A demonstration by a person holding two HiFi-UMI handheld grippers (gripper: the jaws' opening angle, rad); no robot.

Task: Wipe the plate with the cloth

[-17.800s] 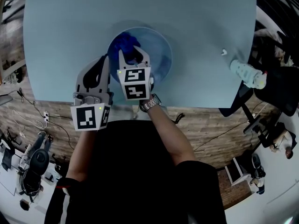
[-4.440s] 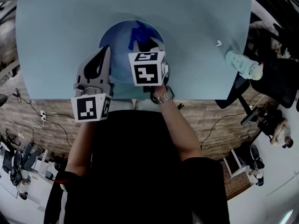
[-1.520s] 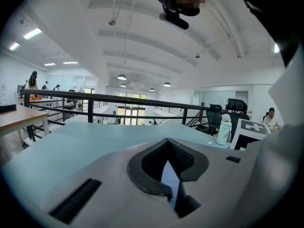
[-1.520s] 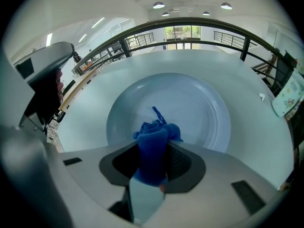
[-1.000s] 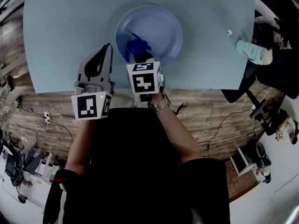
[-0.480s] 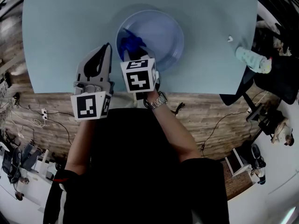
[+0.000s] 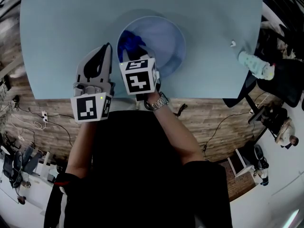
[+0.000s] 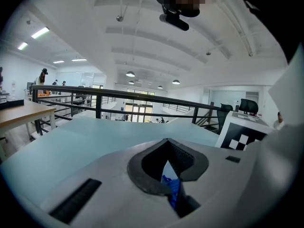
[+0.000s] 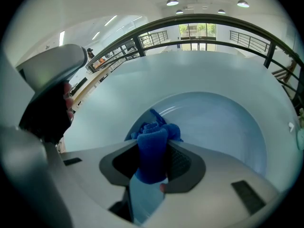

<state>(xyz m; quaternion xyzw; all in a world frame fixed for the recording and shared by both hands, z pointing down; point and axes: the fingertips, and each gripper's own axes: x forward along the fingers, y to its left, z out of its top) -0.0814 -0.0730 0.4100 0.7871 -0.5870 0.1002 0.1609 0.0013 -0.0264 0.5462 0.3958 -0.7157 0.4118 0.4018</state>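
Jaws of right gripper pinch bunched blue cloth over round plate.

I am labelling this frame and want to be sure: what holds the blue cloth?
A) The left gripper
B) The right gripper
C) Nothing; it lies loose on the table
B: in the right gripper view, the right gripper has its jaws closed on the blue cloth, over the plate.
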